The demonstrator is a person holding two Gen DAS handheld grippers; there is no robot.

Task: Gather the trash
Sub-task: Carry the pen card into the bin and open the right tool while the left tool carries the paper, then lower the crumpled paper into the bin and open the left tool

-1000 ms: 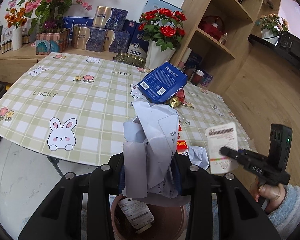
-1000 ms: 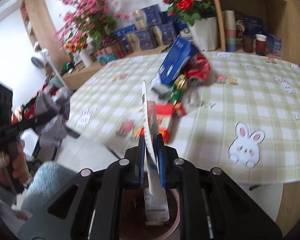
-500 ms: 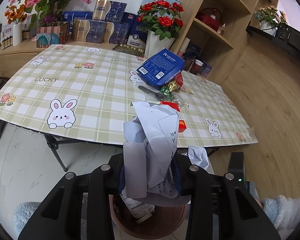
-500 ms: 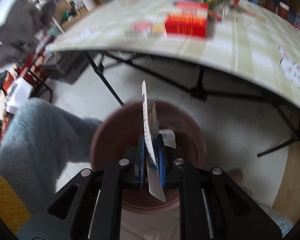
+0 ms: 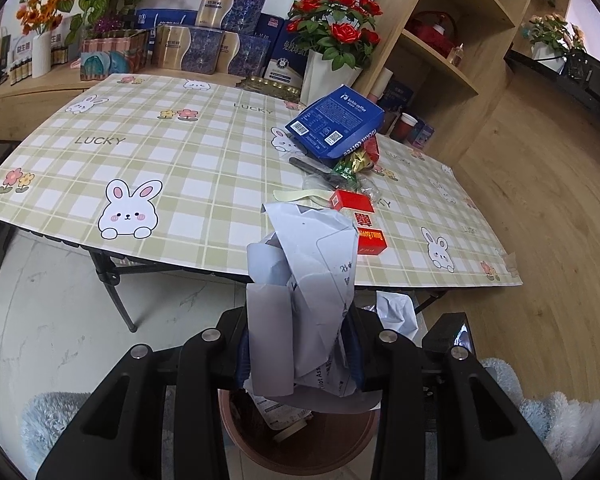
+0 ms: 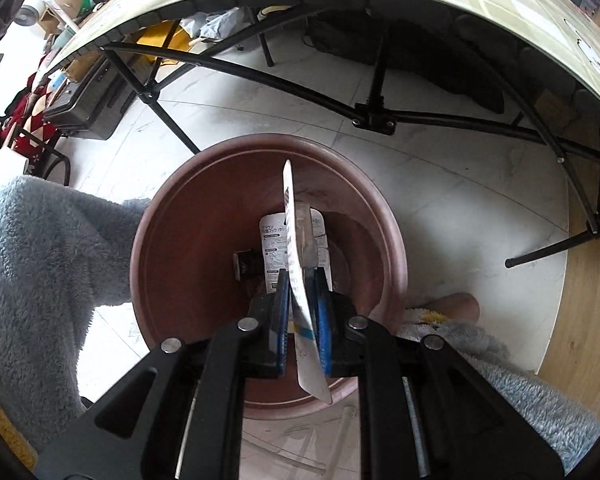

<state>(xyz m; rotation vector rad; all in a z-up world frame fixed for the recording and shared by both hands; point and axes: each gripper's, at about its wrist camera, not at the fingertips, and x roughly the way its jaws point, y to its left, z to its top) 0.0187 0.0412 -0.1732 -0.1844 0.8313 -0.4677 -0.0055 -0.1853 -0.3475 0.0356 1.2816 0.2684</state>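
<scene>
Trash fills both grippers: the left gripper clamps crumpled paper above the brown bin, while the right gripper, its jaws just loosening, has a white card between them over that bin.

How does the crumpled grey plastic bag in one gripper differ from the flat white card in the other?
The crumpled grey plastic bag is bulky and creased and fills the left gripper; the flat white card is thin and stiff, standing edge-on in the right gripper. The bag is clamped firmly, whereas the right jaws have just been opening around the card. Both sit above the brown round bin.
</scene>
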